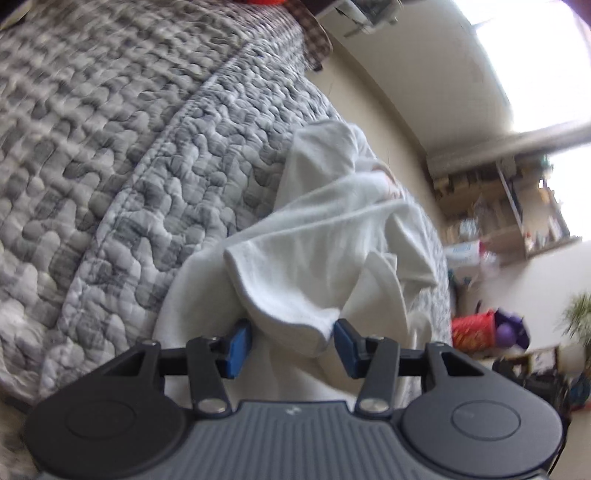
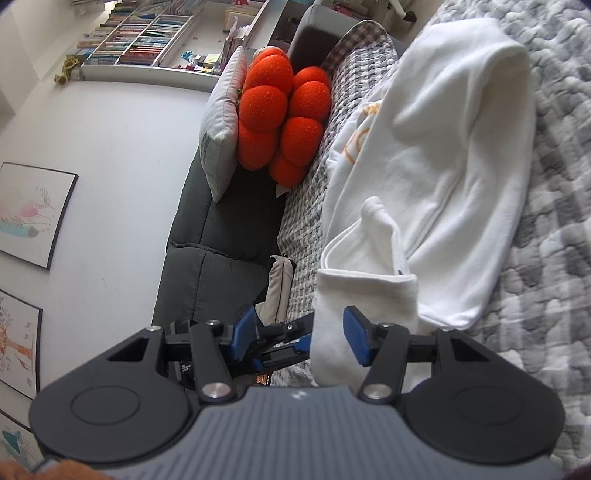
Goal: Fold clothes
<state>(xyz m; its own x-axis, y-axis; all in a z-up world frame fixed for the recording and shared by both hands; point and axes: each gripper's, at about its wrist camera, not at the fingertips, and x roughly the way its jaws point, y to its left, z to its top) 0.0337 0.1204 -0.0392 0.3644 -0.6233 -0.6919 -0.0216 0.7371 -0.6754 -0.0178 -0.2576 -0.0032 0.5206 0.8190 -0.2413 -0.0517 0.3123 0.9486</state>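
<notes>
A white garment [image 1: 332,236] lies crumpled on a grey quilted blanket [image 1: 110,166]. One folded edge of it hangs down between the blue pads of my left gripper [image 1: 294,345]. The jaws stand apart and do not pinch the cloth. In the right wrist view the same white garment [image 2: 443,166] lies spread on the blanket [image 2: 554,221], with an orange print near its top. Its cuff [image 2: 354,295] sits between the pads of my right gripper [image 2: 300,339], against the right-hand pad. The left-hand pad is clear of the cloth, so this gripper is open too.
An orange ball-shaped cushion [image 2: 284,110] and a white pillow [image 2: 221,136] rest on a dark grey sofa [image 2: 207,240]. Bookshelves [image 2: 147,33] and framed pictures [image 2: 33,214] line the wall. A shelf unit [image 1: 498,206] and a red bag [image 1: 474,328] stand beyond the blanket's edge.
</notes>
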